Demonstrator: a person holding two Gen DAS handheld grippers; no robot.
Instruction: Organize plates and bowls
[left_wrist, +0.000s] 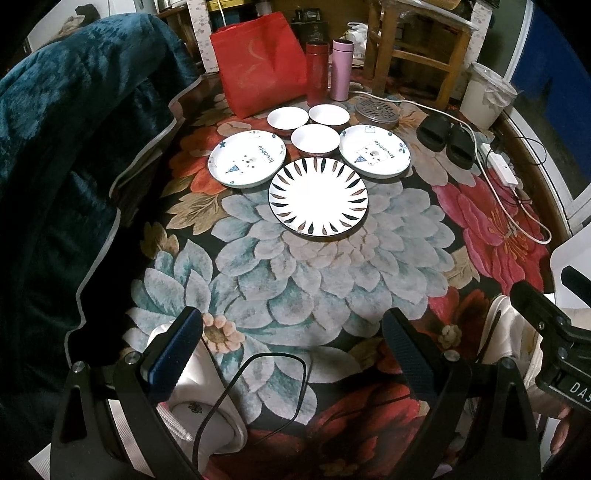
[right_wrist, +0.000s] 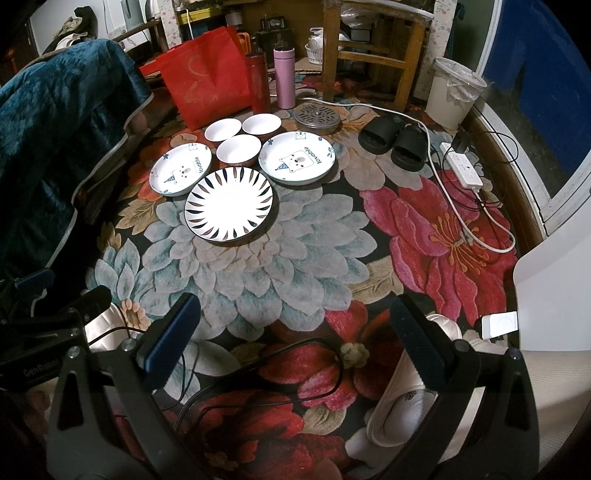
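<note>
Left wrist view: both grippers, left gripper (left_wrist: 291, 354) and right gripper (right_wrist: 295, 339), gape wide and empty, so reach the striped plate (left_wrist: 318, 196) on the rug (left_wrist: 332, 288), nearest you, pinching its rim squarely.

The left gripper (left_wrist: 291, 354) hangs low with its jaws spread wide, nothing between them. Both fingers (left_wrist: 177, 354) carry dark blue ribbed pads and point forward and slightly down. Their black frames splay out toward the lower corners of the left wrist view. The right gripper (right_wrist: 295, 343) is posed the same way: jaws wide apart and empty, with blue pads (right_wrist: 419, 343) angled forward. The two tools sit side by side at about the same height, each showing at the edge of the other's view: the right gripper's black body at the left camera's right edge, the left gripper's body at the right camera's left edge.
</note>
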